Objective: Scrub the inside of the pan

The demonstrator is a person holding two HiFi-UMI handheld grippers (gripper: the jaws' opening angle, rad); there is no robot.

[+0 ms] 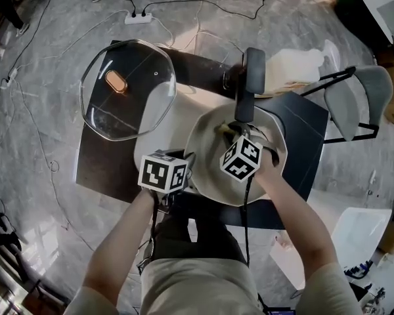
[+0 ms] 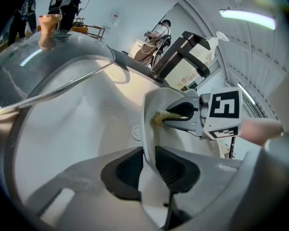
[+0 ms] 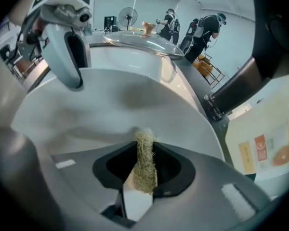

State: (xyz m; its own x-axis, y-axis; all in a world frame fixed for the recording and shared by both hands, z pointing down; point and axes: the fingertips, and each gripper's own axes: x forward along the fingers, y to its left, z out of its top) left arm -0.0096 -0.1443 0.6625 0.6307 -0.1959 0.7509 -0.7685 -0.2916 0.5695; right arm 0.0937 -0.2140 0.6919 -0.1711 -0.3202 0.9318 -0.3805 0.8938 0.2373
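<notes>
Sitting just beside the pan (image 1: 203,143), a glass lid (image 1: 128,90) shares the table (image 1: 105,163).

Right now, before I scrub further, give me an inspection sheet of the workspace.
Surface: dark table on a grey floor.
Job's things: white pan on the table; fibrous scrubber inside it.
Clutter: glass lid beside the pan; cream pump container beyond it.
Grippers: left gripper shut on the pan's rim; right gripper shut on the scrubber.
Cables: cables and power strip on the floor.
Surroundings: folding chair; people in the background.
</notes>
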